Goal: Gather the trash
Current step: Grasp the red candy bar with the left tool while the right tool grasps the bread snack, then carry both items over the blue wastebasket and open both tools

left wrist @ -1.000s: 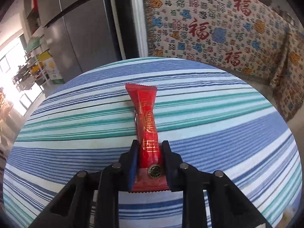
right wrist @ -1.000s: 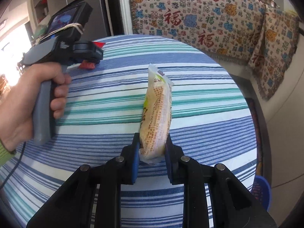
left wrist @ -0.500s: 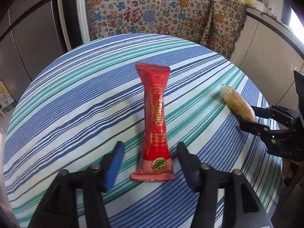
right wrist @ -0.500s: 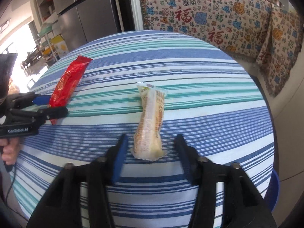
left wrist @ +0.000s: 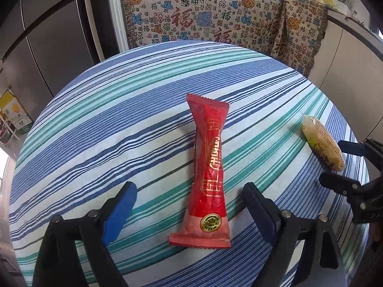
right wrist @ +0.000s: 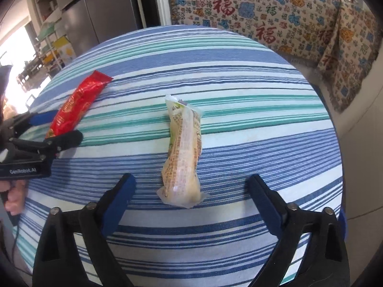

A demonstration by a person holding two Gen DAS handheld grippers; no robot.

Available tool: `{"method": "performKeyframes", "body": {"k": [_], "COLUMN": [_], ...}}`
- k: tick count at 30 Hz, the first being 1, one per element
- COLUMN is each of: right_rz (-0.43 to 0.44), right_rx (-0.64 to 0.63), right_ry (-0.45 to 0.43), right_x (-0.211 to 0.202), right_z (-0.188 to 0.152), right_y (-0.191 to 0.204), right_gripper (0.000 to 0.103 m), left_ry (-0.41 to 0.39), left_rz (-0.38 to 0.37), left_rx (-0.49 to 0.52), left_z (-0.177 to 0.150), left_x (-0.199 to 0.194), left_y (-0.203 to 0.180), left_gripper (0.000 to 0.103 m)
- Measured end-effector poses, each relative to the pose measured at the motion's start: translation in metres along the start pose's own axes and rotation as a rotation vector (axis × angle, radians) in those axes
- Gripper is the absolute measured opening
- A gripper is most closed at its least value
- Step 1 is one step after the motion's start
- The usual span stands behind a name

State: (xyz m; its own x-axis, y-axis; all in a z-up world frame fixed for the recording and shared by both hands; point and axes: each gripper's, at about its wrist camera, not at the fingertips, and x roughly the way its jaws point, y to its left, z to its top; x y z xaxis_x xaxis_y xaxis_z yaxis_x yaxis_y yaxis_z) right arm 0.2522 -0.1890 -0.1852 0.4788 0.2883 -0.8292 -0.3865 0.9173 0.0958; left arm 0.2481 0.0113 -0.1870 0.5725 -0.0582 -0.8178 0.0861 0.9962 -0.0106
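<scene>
Round surface [left wrist: 100,129] under striped blue, teal and white cloth, far rim curving close before a patterned fabric [left wrist: 215,12] and a grey refrigerator [left wrist: 47,35]. Red wrapper [left wrist: 210,165] lying flat and lengthwise near the middle, between the spread fingers of the left tool [left wrist: 189,205], jaws just opened wide, pads clear of it on both sides, nothing gripped. Pale yellow wrapper [right wrist: 183,150] lying flat on the cloth, near end between the fingers of the right tool [right wrist: 191,198], jaws likewise just opened wide, pads apart from it, nothing held. Bare cloth all around both wrappers, broadest toward the far rim. Left wrist view only: pale yellow wrapper [left wrist: 323,143] close to the right-hand rim, right tool [left wrist: 335,165] entering from that side, counter beyond. Right wrist view only: left tool [right wrist: 59,126] at the left rim straddling the red wrapper [right wrist: 76,102], part of a hand [right wrist: 13,198] below it, bright shelving behind.
</scene>
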Motion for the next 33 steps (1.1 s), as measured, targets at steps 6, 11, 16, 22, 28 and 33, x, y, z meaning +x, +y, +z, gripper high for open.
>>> {"method": "performKeyframes", "body": {"k": [6, 11, 16, 22, 28, 33], "right_rz": [0.054, 0.05, 0.074, 0.084, 0.062, 0.031], "right_rx": [-0.044, -0.048, 0.007, 0.049, 0.092, 0.134], "right_ry": [0.07, 0.096, 0.022, -0.025, -0.05, -0.063], "right_x": [-0.01, -0.003, -0.03, -0.061, -0.085, -0.1], "right_z": [0.023, 0.034, 0.029, 0.019, 0.007, -0.006], "right_y": [0.007, 0.008, 0.0, -0.013, -0.034, -0.061], "right_gripper": [0.066, 0.013, 0.011, 0.011, 0.011, 0.011], "left_ry": [-0.008, 0.06, 0.033, -0.03, -0.059, -0.072], "left_rz": [-0.079, -0.058, -0.093, -0.127, -0.147, -0.178], "left_rx": [0.028, 0.067, 0.052, 0.076, 0.117, 0.145], "left_z": [0.012, 0.021, 0.017, 0.023, 0.033, 0.04], "left_x": [-0.017, -0.008, -0.021, -0.047, -0.061, -0.068], "left_y": [-0.002, -0.008, -0.009, -0.035, -0.073, -0.104], "left_gripper": [0.091, 0.033, 0.01, 0.008, 0.008, 0.008]}}
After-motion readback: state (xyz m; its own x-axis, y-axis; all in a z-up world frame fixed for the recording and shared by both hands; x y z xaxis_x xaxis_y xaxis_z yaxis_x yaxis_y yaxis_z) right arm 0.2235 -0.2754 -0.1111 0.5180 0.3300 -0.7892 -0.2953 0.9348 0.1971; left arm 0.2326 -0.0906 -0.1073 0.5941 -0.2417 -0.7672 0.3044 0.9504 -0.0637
